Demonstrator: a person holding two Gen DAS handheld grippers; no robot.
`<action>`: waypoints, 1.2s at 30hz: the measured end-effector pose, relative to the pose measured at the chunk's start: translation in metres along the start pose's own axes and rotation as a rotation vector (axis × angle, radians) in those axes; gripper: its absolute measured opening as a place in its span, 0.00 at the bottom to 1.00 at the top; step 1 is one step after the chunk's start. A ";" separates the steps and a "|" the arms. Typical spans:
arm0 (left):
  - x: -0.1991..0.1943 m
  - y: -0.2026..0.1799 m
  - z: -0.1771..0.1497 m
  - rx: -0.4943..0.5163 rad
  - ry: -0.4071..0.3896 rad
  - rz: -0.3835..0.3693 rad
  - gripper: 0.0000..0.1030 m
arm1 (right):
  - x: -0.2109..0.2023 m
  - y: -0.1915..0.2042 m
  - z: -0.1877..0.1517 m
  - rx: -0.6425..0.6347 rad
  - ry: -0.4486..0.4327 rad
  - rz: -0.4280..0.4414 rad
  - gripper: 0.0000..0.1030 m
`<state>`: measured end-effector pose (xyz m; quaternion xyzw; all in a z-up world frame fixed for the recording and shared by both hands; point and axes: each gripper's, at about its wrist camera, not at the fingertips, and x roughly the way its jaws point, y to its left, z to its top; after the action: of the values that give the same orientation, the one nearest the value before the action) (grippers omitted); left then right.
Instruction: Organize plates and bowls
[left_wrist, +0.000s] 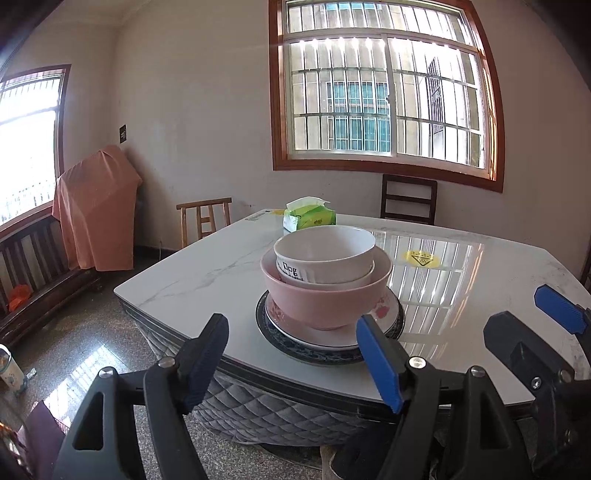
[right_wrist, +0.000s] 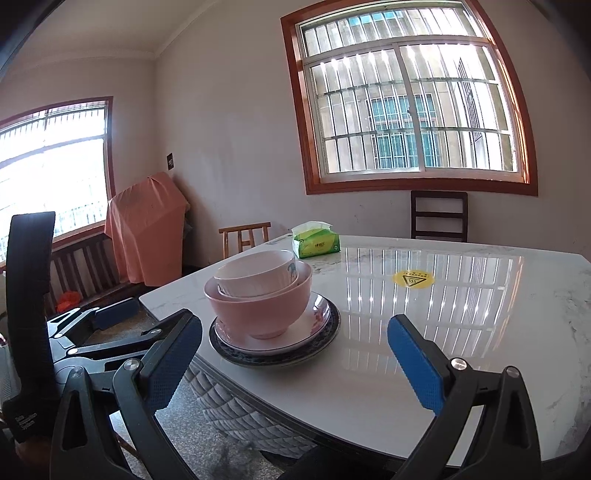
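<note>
One stack stands near the table's front left corner. A dark blue-rimmed plate (left_wrist: 314, 354) (right_wrist: 280, 360) carries a white plate with pink flowers (left_wrist: 384, 314) (right_wrist: 317, 314). On that sits a pink bowl (left_wrist: 325, 302) (right_wrist: 258, 306) with two nested white bowls (left_wrist: 325, 251) (right_wrist: 255, 273), one labelled "Dog". My left gripper (left_wrist: 295, 362) is open just short of the stack, nothing between its blue pads. My right gripper (right_wrist: 295, 363) (left_wrist: 532, 325) is open too, to the right of the stack and over the table's near edge. The left gripper (right_wrist: 129, 321) also shows at the left of the right wrist view.
The white marble-look table (left_wrist: 207, 280) (right_wrist: 443, 332) holds a green tissue pack (left_wrist: 310, 216) (right_wrist: 316, 242) at the back and a yellow sticker (left_wrist: 421, 258). Wooden chairs (left_wrist: 205, 218) (left_wrist: 408, 199) stand behind it. An orange cloth (left_wrist: 96, 214) covers something by a bench at left.
</note>
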<state>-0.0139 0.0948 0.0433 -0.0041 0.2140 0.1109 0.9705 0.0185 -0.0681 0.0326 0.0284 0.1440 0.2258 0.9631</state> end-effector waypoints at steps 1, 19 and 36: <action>0.001 0.000 -0.001 -0.001 0.002 -0.001 0.72 | 0.000 0.001 -0.001 -0.004 0.001 -0.002 0.97; 0.037 0.014 -0.023 -0.030 0.103 0.016 0.72 | 0.008 -0.003 -0.010 -0.004 0.041 -0.012 0.98; 0.065 0.013 -0.028 -0.006 0.181 0.025 0.80 | 0.021 -0.027 -0.012 0.017 0.087 -0.031 0.98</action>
<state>0.0289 0.1200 -0.0088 -0.0145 0.3005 0.1228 0.9457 0.0446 -0.0836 0.0126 0.0243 0.1882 0.2105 0.9590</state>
